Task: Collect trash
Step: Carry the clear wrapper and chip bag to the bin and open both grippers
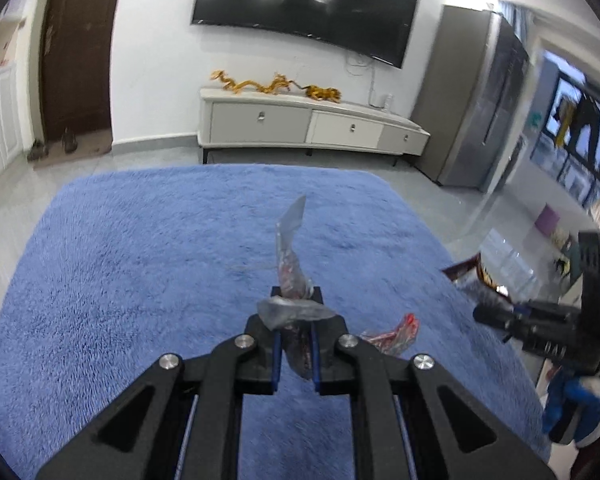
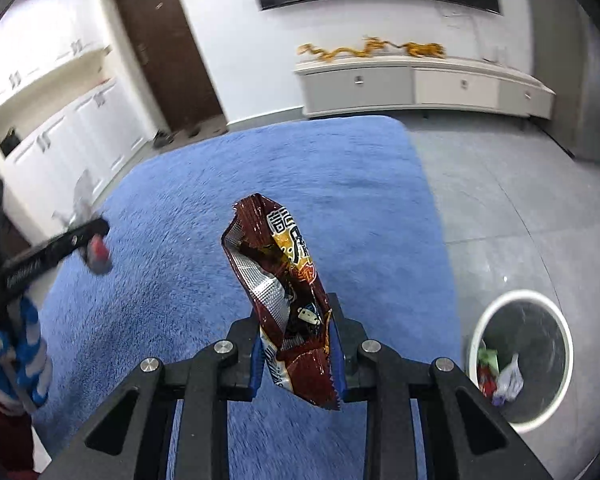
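Two claws, each loaded; blue rug (image 2: pixel 260 168) underneath both. White bin (image 2: pixel 521 360), already holding scraps, stands on grey floor off the rug's right edge, low and right of the right claw (image 2: pixel 298 344), which is the nearer. Right claw pinches a brown snack bag (image 2: pixel 284 292), long axis upright, mouth up; white Chinese characters show, too cropped to read. Left claw (image 1: pixel 296 332) pinches a clear plastic wrapper (image 1: pixel 290 256) with red print, upright. Red wrapper (image 1: pixel 396 330) lies on the rug just right of it
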The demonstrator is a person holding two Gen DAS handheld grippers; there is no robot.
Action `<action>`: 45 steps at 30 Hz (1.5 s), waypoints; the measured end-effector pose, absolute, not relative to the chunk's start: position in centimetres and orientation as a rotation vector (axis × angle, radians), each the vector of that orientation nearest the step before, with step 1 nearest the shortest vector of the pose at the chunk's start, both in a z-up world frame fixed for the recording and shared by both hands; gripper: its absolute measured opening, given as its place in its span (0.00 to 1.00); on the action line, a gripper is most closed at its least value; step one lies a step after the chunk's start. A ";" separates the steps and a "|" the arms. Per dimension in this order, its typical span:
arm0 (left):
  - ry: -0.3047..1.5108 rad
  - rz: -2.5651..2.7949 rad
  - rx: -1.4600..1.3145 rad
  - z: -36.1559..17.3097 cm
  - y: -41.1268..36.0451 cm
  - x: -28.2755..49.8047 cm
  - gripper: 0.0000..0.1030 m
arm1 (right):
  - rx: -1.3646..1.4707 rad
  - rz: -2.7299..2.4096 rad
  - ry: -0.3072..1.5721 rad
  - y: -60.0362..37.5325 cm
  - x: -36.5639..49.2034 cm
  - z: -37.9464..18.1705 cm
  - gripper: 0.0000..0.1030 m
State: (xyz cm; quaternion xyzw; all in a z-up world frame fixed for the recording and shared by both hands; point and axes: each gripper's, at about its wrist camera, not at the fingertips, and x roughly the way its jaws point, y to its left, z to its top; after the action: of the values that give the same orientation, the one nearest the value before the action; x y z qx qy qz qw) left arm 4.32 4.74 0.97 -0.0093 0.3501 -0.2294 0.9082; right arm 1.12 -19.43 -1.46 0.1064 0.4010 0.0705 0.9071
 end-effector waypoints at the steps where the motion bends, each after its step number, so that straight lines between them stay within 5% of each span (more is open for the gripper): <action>1: 0.714 -0.478 -0.006 1.2 4.4 3.7 0.10 | 0.228 0.133 0.822 -19.9 0.6 -1.3 0.24; 29: 0.643 -0.539 0.257 4.0 -5.9 -1.8 0.10 | 0.405 -0.106 0.745 -31.0 -7.7 -2.4 0.24; 45: 0.802 -0.792 0.322 1.3 -21.9 1.9 0.10 | 0.589 -0.246 0.795 -40.4 -10.6 -8.5 0.24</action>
State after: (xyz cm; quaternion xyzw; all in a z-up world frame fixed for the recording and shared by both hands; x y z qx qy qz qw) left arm 1.91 -21.90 1.30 0.1520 0.3787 -0.3736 0.8330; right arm -10.61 -40.36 -8.53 0.2818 0.3806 -0.1176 0.8729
